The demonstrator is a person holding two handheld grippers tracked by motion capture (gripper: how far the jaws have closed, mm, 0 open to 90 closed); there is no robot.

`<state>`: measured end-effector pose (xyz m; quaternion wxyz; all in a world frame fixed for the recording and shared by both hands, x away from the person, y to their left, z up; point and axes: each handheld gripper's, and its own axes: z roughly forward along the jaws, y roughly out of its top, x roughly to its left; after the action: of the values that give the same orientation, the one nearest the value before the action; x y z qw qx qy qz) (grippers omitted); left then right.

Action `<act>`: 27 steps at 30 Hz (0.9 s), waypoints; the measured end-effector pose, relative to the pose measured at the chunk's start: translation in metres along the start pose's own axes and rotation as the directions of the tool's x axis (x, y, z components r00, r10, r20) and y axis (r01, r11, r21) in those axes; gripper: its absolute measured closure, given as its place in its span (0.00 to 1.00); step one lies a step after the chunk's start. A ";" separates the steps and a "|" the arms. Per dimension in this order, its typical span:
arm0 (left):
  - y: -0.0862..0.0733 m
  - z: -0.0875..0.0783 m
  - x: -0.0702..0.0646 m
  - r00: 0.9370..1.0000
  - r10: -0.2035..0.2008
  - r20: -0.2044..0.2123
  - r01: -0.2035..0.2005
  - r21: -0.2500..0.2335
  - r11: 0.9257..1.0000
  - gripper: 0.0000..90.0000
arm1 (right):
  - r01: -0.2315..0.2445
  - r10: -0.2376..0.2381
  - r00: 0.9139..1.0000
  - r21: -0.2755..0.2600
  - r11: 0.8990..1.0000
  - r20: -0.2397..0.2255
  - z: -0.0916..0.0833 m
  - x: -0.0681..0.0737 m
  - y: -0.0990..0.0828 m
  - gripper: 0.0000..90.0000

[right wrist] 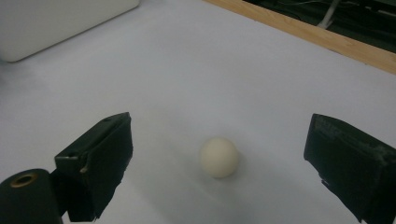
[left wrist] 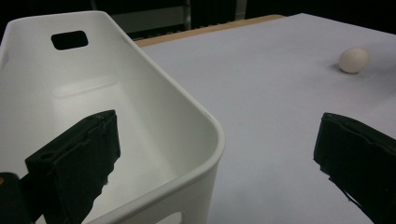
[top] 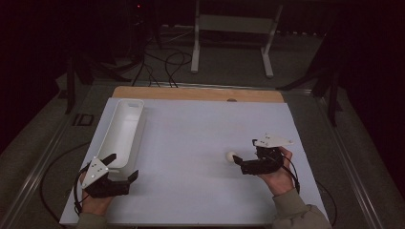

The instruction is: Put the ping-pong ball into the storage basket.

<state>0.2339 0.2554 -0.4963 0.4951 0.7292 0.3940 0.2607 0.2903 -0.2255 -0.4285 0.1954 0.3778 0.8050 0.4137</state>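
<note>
- Left side of the table (top: 191, 191): we see the left gripper (top: 123, 168) at the near end of the long white bin (top: 125, 125). Its jaws stand wide apart and straddle the bin's near corner; in the left gripper view one jaw hangs inside the bin, the other outside over the white sheet. Neither jaw visibly touches the wall.
- Bin contents: as far as the high view and the left gripper view (left wrist: 140, 93) show, we find the bin empty. A handle slot is cut in its far end wall, and another shows at the near wall's lower edge.
- Centre-right: the small off-white ball (top: 231, 156) rests on the sheet, well apart from the bin, roughly at 3 o'clock from the bin's near end.
- Right side: the right gripper (top: 237, 164) points toward 9 o'clock, jaws parted and holding nothing. In the right gripper view the ball (right wrist: 219, 157) lies between the two jaws, slightly ahead of them, touching neither.
- Step in hand, as we judge it: the reach for the ball, prior to moving it to the bin.
- Next move, our estimate: ease the right gripper forward until the ball sits level with the pads, then close gently. A round ball may roll or squirt out if pinched off-centre.
</note>
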 end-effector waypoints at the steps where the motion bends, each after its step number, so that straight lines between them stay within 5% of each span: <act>1: 0.000 0.000 0.000 1.000 0.000 0.000 0.000 0.000 1.000 0.01 | 0.000 0.000 1.000 0.003 1.000 0.002 0.000 0.000 0.001 0.08; 27: 0.000 0.000 0.000 1.000 0.002 0.002 -0.002 0.001 1.000 0.01 | 0.018 -0.019 1.000 0.075 0.997 0.017 0.013 -0.002 0.017 0.08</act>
<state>0.2339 0.2554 -0.4964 0.4950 0.7298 0.3931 0.2604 0.3074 -0.2140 -0.4229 0.1921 0.3809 0.8216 0.3782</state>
